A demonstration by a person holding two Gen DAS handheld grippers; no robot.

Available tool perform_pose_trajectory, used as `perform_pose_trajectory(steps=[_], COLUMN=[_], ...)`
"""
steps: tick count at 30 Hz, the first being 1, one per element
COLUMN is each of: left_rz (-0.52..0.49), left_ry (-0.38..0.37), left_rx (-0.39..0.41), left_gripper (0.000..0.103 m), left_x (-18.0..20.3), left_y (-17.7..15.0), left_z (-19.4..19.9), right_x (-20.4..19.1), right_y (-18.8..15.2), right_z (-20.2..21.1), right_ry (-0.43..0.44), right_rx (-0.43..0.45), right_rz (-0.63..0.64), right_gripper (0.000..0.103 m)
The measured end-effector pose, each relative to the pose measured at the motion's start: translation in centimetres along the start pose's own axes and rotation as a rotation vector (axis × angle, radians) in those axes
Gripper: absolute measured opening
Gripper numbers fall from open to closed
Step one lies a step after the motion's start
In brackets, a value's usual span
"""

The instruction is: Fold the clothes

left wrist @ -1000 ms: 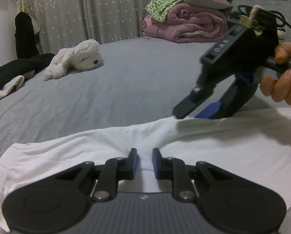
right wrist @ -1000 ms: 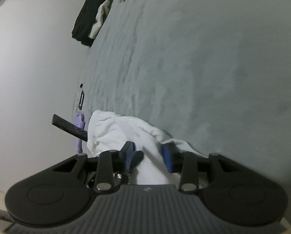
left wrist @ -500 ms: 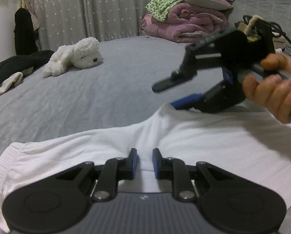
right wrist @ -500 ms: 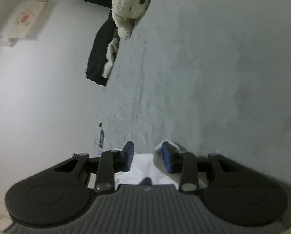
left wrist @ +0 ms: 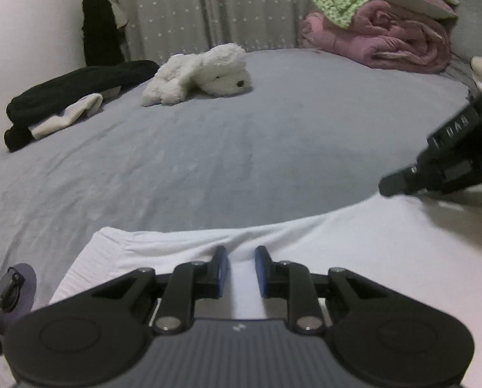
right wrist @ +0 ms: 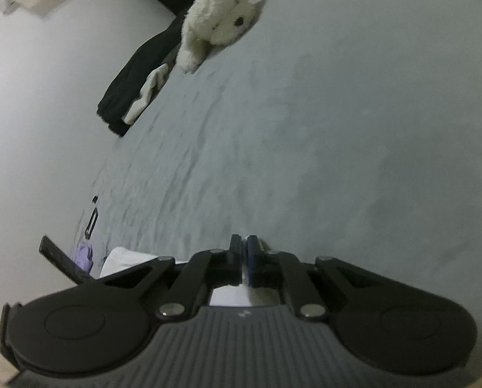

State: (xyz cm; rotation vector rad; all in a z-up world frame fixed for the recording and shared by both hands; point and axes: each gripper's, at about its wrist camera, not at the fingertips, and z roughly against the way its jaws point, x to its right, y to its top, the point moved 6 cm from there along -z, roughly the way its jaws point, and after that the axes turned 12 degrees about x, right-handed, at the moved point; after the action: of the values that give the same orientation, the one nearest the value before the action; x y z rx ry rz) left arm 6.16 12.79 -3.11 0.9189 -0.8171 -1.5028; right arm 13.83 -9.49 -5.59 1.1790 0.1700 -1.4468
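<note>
White garment (left wrist: 321, 245) lies flat on the grey bed (left wrist: 241, 148), long axis running left-right across the near edge, ribbed hem end (left wrist: 89, 258) toward the left. Left gripper (left wrist: 239, 270) sits right over the near-left part, fingers parted with a strip of cloth between the blue pads, not pinched; released as far as I can see. Right gripper (right wrist: 244, 252) is at the garment's far edge on the right, tips touching the cloth, fingers clenched almost together; a sliver of white sits at the tips, so likely nipping the edge, but the grip itself is hard to confirm. Fold direction turns on that long edge. Plush toy (left wrist: 202, 74), dark clothes (left wrist: 73, 93) and pink quilt pile (left wrist: 386, 35) well apart.
</note>
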Motion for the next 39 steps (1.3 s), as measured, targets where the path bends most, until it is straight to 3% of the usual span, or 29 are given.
perform_pose_trajectory(steps=[4, 7, 14, 19, 23, 27, 33, 37, 39], left_rz=[0.001, -0.006, -0.022, -0.029, -0.033, -0.027, -0.007, 0.009, 0.023], left_ry=[-0.038, -0.098, -0.237, -0.299, -0.326, -0.351, -0.362, -0.379, -0.393], left_rx=[0.000, 0.001, 0.004, 0.006, 0.008, 0.010, 0.024, 0.023, 0.019], left_gripper=[0.024, 0.033, 0.042, 0.042, 0.042, 0.042, 0.039, 0.029, 0.021], left_x=[1.1, 2.5, 5.7, 7.0, 7.5, 7.8, 8.0, 8.3, 8.4], left_y=[0.7, 1.2, 2.4, 2.7, 2.5, 2.4, 2.3, 2.3, 2.3], left_z=[-0.1, -0.3, -0.7, -1.5, -2.5, -3.3, -3.6, -3.7, -3.7], right_x=[0.1, 1.0, 3.1, 3.9, 3.9, 3.2, 3.5, 3.7, 3.5], right_y=[0.6, 0.9, -0.5, -2.5, -4.9, -6.5, -7.1, -7.3, -7.8], right_z=[2.2, 5.6, 13.1, 16.6, 16.7, 15.9, 15.2, 14.5, 14.6], right_ry=[-0.006, -0.039, -0.148, -0.265, -0.276, -0.273, -0.288, -0.311, -0.325], right_rx=[0.030, 0.094, 0.196, 0.219, 0.231, 0.169, 0.164, 0.166, 0.176], right_rz=[0.001, 0.014, 0.022, 0.160, 0.304, 0.477, 0.561, 0.615, 0.657], right_gripper=[0.018, 0.029, 0.029, 0.029, 0.029, 0.029, 0.029, 0.028, 0.021])
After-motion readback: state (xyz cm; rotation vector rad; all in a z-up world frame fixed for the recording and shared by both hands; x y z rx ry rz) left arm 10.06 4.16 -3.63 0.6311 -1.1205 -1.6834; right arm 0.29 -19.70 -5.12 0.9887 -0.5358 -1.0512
